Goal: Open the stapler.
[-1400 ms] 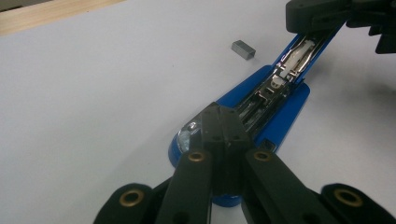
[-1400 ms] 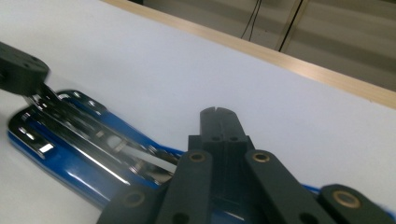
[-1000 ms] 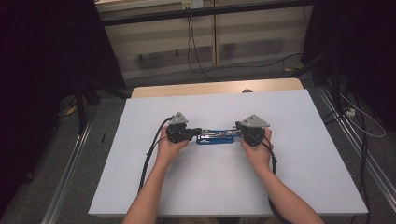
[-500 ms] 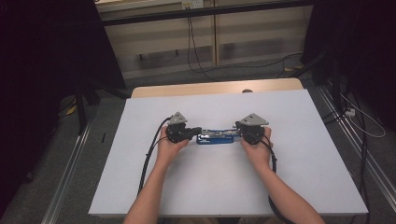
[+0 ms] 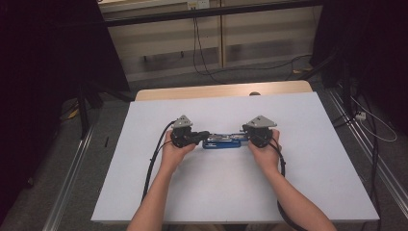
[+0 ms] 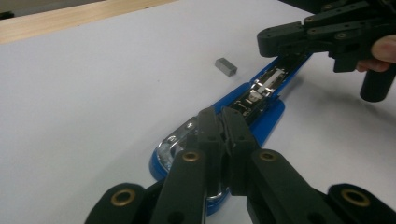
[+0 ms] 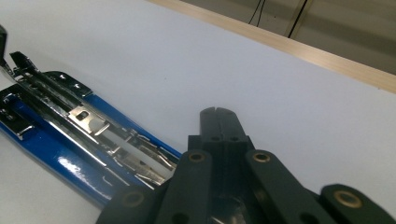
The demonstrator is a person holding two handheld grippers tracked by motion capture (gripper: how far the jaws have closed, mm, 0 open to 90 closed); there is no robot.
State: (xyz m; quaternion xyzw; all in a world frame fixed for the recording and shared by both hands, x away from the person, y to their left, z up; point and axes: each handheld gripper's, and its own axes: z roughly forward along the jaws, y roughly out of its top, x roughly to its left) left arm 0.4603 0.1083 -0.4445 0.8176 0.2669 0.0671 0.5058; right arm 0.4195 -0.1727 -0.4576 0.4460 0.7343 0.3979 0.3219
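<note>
Blue stapler (image 5: pixel 222 141), opened out flat, lying lengthwise near the middle of the white table (image 5: pixel 308 192), between the two hand-held tongs.

Item 1, stapler: the left gripper view shows its chrome magazine (image 6: pixel 261 88) exposed and facing up, with the blue base beside it. The channel looks empty of staples, though glare makes this hard to confirm.

Item 2, staple block (image 6: pixel 226 66): small grey bar, lying loose on the table just beyond the stapler, apart from it and untouched by either tool.

Item 3, left tongs (image 5: pixel 206 135): jaws drawn together, tips resting at the chrome hinge end of the stapler (image 6: pixel 222 122). Whether they pinch a metal part or merely press on it cannot be told.

Item 4, right tongs (image 5: pixel 245 134): jaws fully together, nothing seen between them (image 7: pixel 219 116), tips at the opposite end of the stapler, seemingly steadying it.

Condition of work, judged: the job appears to be reloading the stapler. Done: stapler opened, magazine laid bare, staple block at hand. Left: pick up the block, seat it in the channel, close the stapler. Progress stands at an early to middle stage, since the loading itself has not yet begun.
</note>
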